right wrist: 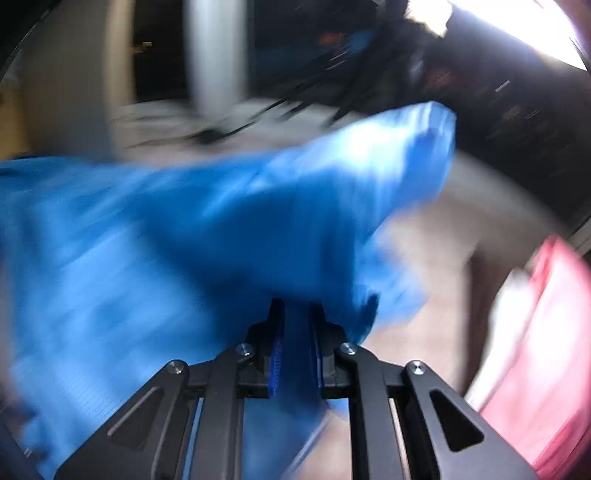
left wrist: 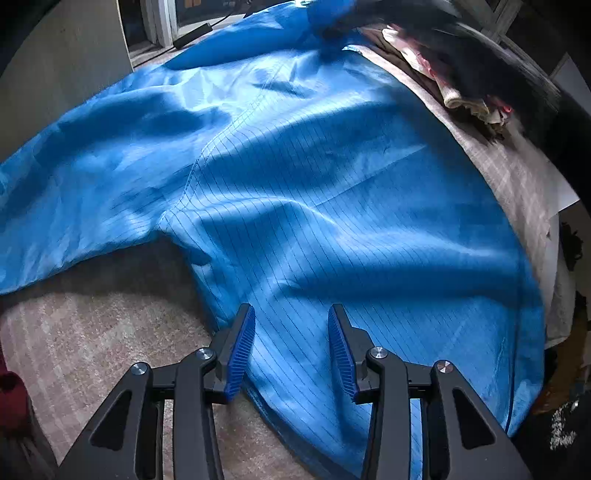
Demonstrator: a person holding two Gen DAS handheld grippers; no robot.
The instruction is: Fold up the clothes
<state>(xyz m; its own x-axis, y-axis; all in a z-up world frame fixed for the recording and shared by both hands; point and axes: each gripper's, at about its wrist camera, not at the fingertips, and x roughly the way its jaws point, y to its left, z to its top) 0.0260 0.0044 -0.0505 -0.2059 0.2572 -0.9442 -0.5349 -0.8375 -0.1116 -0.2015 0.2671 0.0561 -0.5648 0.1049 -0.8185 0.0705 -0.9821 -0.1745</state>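
Note:
A large blue garment (left wrist: 295, 166) of thin striped cloth lies spread and wrinkled over a beige blanket (left wrist: 92, 332). My left gripper (left wrist: 291, 310) points down at its near edge. Its blue pads (left wrist: 243, 347) stand apart with the cloth lying flat under the gap, not pinched. In the blurred right wrist view my right gripper (right wrist: 295, 306) is shut on a bunched fold of the same blue garment (right wrist: 184, 229), and the cloth trails away from the jaws to the left and upward.
A pile of folded clothes (left wrist: 424, 62) sits at the far right of the surface, partly covered by a dark blurred shape (left wrist: 498, 66). A black cable and adapter (left wrist: 192, 35) lie at the far edge. Pink cloth (right wrist: 535, 350) shows at the right.

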